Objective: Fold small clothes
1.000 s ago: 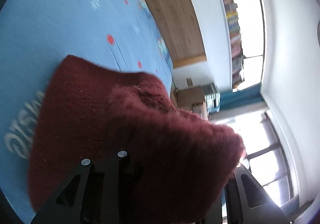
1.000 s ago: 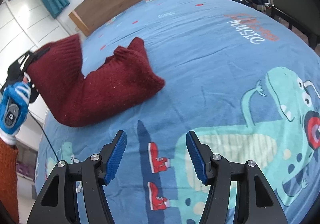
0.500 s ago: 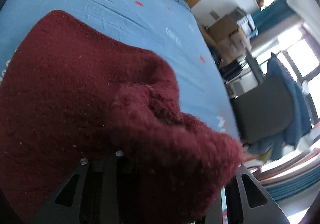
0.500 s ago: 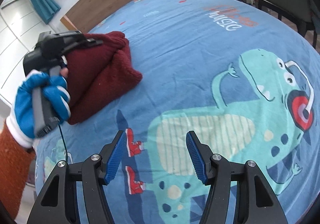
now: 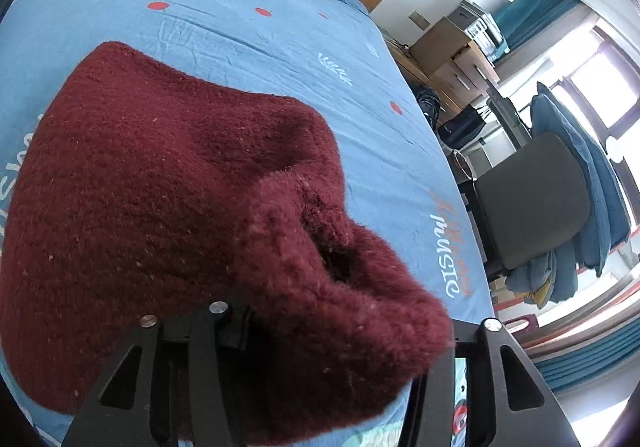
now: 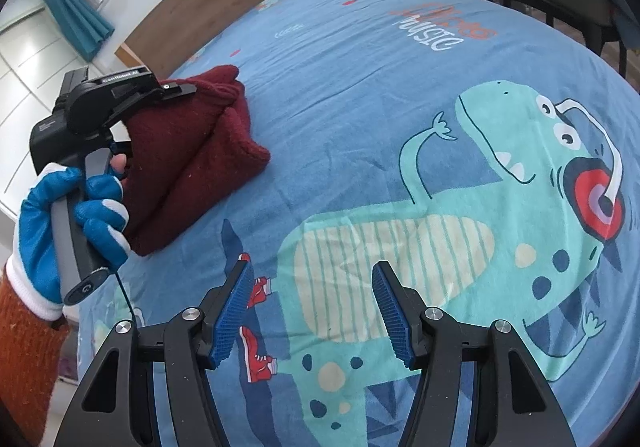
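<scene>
Left tool (image 5: pixel 332 359), jaws opening, angles downward; right tool (image 6: pixel 312 311) hangs with jaws apart, empty.

"music" in white lowercase lettering (image 6: pixel 433 34), with orange lettering I can't make out just above it, is printed on the blue cartoon-dinosaur cotton bedsheet (image 6: pixel 360 127), far ahead-right of the right tool. Same print (image 5: pixel 451 251) sits right of the left tool's fingers. "GenRobot.AI" in white (image 6: pixel 120 75) runs along the black plastic handheld gripper body (image 6: pixel 116 99).
</scene>
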Motion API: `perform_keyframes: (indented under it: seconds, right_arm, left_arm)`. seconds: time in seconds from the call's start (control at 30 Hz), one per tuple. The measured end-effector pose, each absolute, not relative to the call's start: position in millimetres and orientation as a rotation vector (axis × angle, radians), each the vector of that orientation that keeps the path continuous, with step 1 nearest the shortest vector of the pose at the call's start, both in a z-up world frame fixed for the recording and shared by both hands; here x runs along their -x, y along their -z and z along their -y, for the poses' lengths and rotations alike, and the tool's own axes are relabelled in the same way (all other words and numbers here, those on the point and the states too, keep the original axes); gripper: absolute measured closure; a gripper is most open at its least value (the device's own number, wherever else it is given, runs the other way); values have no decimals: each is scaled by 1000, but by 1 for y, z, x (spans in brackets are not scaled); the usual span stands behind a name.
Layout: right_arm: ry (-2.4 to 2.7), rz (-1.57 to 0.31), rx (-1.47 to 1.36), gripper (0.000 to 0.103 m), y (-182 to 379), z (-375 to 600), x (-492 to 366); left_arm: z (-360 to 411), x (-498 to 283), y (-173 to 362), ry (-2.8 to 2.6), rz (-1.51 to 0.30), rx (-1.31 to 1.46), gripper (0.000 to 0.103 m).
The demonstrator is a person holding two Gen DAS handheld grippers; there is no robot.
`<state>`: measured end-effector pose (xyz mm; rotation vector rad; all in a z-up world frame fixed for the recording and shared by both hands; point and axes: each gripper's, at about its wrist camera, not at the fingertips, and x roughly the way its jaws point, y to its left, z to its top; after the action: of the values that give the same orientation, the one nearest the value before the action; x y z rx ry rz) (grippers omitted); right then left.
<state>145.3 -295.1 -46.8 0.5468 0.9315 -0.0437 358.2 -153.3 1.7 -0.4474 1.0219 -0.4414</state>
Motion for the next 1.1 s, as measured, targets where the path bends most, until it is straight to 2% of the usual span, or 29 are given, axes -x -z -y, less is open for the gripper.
perform_keyframes:
  seconds: [0.13,0.23,0.4,0.6,0.87,1.1]
  right_arm:
    - [41,-933,-546,40,47,293,-145]
    - [41,-933,-547,40,46,292,-145]
    - [38,-937,-537,40,43,286,-147]
    - [23,-929,-502,40,33,278,-154]
    - [-53,-893,-415,40,5,254,-188]
    - [-163,-809,-309,40,-35,210,-258]
  left_arm:
    - [162,-359,-5,497,-1028,448,49]
    - [171,-359,-4,574,-1063,476,46]
    - [179,-361,1,621,-1099,471,46]
    - [164,-355,-28,691,-1058,426,46]
    - [93,-345,-50,649,-963,360,46]
    - [41,-360,-46,536,-901,218,46]
